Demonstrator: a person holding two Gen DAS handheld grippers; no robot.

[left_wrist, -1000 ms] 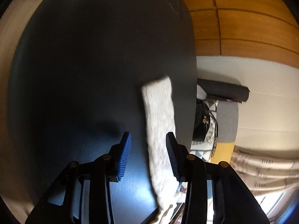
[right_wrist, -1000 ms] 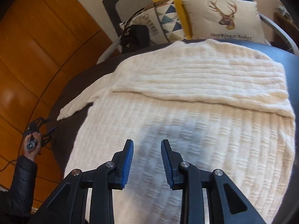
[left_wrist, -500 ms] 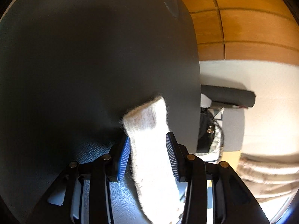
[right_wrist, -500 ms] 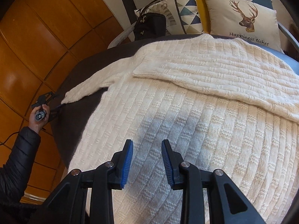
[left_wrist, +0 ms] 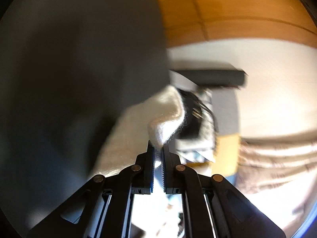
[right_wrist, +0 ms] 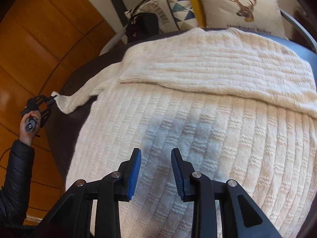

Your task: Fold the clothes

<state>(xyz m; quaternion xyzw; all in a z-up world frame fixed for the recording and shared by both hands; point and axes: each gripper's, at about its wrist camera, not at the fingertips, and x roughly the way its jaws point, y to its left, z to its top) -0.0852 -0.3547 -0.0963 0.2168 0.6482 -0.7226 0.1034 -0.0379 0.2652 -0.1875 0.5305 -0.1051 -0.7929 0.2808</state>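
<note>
through the left wrist view, blurred as it is, the left hand-held gripper (left_wrist: 158,152) has its jaws pressed together on the cuff end of the sweater's sleeve (left_wrist: 166,117), which bunches into a soft fuzzy fold just ahead of the pads and hangs clear of the dark counter (left_wrist: 79,69); the knit looks thick but limp, so i judge it will droop and stretch from whatever point holds it, and a pinch near the cuff seems a fair place to lead the sleeve over the body

over in the right wrist view, the cream sweater (right_wrist: 198,119) lies spread flat across most of the counter, its far part already folded over itself in a broad band, the one sleeve reaching out left to where a hand (right_wrist: 29,127) in a dark jacket sleeve (right_wrist: 13,174) carries the left hand-held gripper; the right hand-held gripper (right_wrist: 156,164) hovers above the body of the knit with jaws partly spread and nothing between them; chunky yarn like this should not slip, though it may snag, so edges and hems look like the safest holds
</note>
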